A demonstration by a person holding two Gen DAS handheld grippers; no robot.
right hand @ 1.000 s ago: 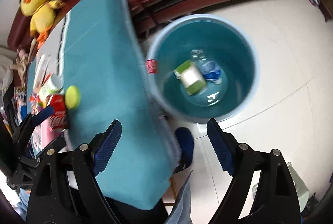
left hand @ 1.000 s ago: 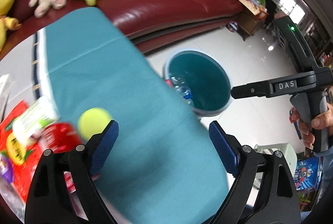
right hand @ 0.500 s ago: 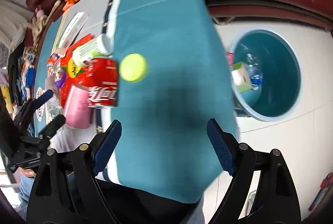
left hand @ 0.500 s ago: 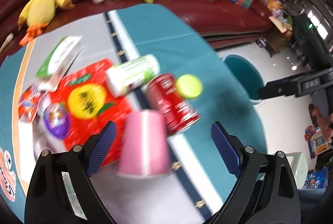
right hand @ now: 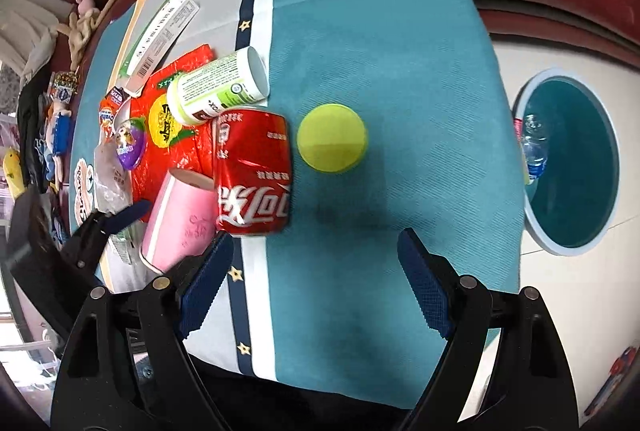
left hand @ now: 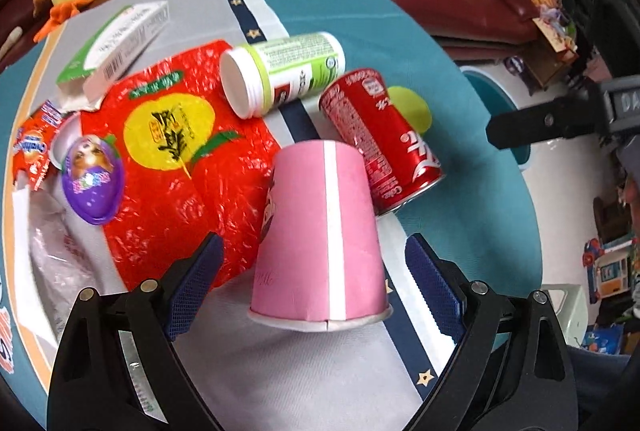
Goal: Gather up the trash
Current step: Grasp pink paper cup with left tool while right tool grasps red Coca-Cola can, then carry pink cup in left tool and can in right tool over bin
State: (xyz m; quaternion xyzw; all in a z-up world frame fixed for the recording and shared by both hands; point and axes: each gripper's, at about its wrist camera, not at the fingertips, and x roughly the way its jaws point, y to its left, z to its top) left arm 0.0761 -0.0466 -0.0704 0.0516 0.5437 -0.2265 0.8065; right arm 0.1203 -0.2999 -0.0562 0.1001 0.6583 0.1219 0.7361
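Left hand-held gripper point(left hand: 314, 287) jaws wide apart, pink cup point(left hand: 322, 239) lying on worktop point(left hand: 280, 371) between them, untouched. Right hand-held gripper point(right hand: 316, 281) spread, empty; red can point(right hand: 253, 173) just beyond its left finger.

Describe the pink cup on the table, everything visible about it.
The pink cup looks like paper, with a white vertical stripe, a rolled white rim and a partly hidden printed logo. It lies on its side, apparently undamaged, mouth toward the left gripper, whose open jaws flank it without touching. It overlaps the red wrapper and adjoins the red can.
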